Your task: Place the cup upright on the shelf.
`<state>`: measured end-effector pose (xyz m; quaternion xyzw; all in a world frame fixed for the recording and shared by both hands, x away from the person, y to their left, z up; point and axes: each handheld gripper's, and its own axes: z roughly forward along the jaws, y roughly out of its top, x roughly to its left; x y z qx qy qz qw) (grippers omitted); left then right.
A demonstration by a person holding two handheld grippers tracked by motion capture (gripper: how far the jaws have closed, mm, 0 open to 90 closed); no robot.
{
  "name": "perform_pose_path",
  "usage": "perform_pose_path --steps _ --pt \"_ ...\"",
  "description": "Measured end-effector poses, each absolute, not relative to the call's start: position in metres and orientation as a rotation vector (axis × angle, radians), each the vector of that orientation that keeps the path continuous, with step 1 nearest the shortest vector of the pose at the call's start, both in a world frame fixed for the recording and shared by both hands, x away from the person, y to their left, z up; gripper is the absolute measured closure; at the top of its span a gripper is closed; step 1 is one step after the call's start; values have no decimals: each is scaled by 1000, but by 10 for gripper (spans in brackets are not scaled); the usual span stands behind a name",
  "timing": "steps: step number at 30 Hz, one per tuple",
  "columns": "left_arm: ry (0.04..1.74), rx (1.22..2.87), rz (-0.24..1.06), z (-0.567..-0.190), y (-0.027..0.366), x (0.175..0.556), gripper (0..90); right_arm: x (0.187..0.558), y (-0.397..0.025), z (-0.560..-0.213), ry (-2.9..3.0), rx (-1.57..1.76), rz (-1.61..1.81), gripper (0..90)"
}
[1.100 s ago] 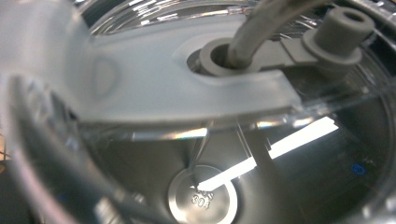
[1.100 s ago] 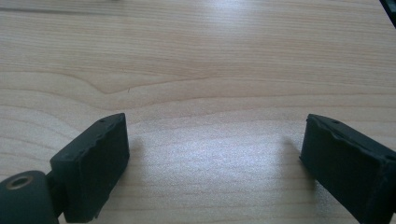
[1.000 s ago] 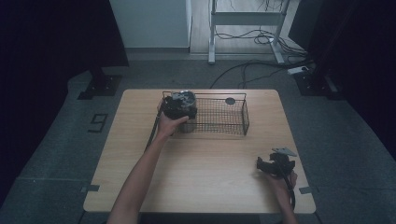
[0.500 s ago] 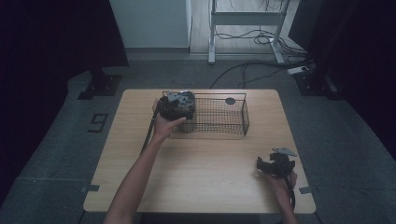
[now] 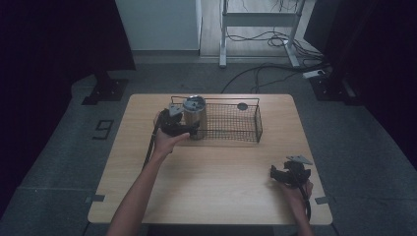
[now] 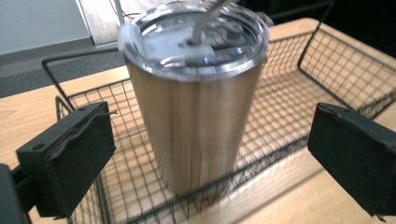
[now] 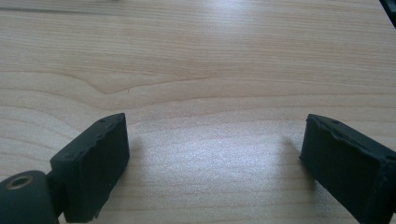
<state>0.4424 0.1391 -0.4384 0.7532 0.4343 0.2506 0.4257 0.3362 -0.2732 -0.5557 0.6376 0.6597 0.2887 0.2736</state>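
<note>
Pale wood counter carries a wire basket near its far edge; a lidded steel tumbler stands upright in the basket's left end. Left tool gapes beside it, jaws clear. Right tool, near the right front corner, is spread wide too.

We see a brushed bronze-gold tumbler with a clear lid, black grid-mesh wire basket, pale wood-grain counter, matte black jaws, grey speckled floor, a small black disc.
</note>
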Motion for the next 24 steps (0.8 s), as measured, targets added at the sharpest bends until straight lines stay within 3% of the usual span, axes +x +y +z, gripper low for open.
perform_pose_path --steps 13,24 --pt "1055 1877 577 -446 149 400 36 337 -273 -556 1774 1715 777 79" --pt "1077 1897 566 -477 155 347 45 338 -272 -556 1776 1714 777 81"
